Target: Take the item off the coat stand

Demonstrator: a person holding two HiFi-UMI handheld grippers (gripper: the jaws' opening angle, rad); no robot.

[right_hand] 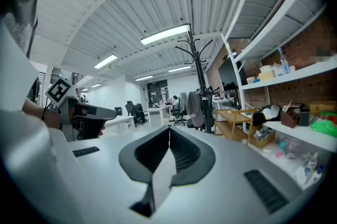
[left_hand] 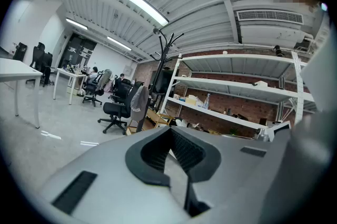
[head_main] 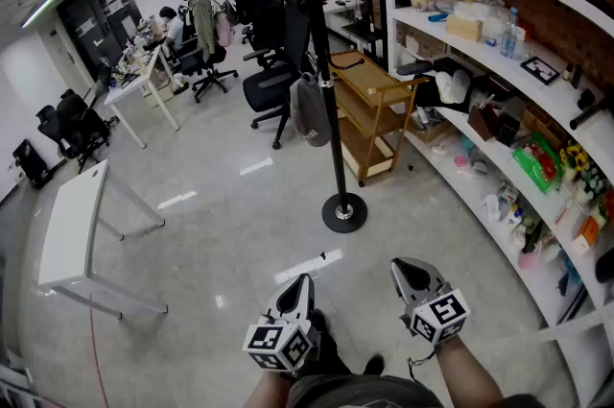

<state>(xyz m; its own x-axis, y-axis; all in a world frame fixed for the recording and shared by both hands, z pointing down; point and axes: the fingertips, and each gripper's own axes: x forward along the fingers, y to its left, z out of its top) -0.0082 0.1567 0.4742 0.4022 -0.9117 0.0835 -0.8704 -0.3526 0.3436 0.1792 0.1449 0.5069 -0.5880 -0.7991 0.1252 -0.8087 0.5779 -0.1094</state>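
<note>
A black coat stand (head_main: 332, 123) rises from a round base (head_main: 344, 212) on the grey floor ahead of me. A grey cloth item (head_main: 309, 111) hangs from it about halfway up the pole. Both grippers are held low near my body, well short of the stand. My left gripper (head_main: 301, 282) is shut and empty, and so is my right gripper (head_main: 404, 268). In the left gripper view, the stand (left_hand: 162, 68) and the grey item (left_hand: 139, 102) are far off beyond the left gripper (left_hand: 170, 131). The right gripper view shows the stand (right_hand: 199, 86) and the item (right_hand: 196, 110) past the right gripper (right_hand: 169, 131).
A wooden trolley (head_main: 370, 111) stands just right of the coat stand. White curved shelving (head_main: 499, 60) full of goods runs along the right. A white table (head_main: 73, 226) is at the left. Black office chairs (head_main: 271, 84) and desks with seated people are behind.
</note>
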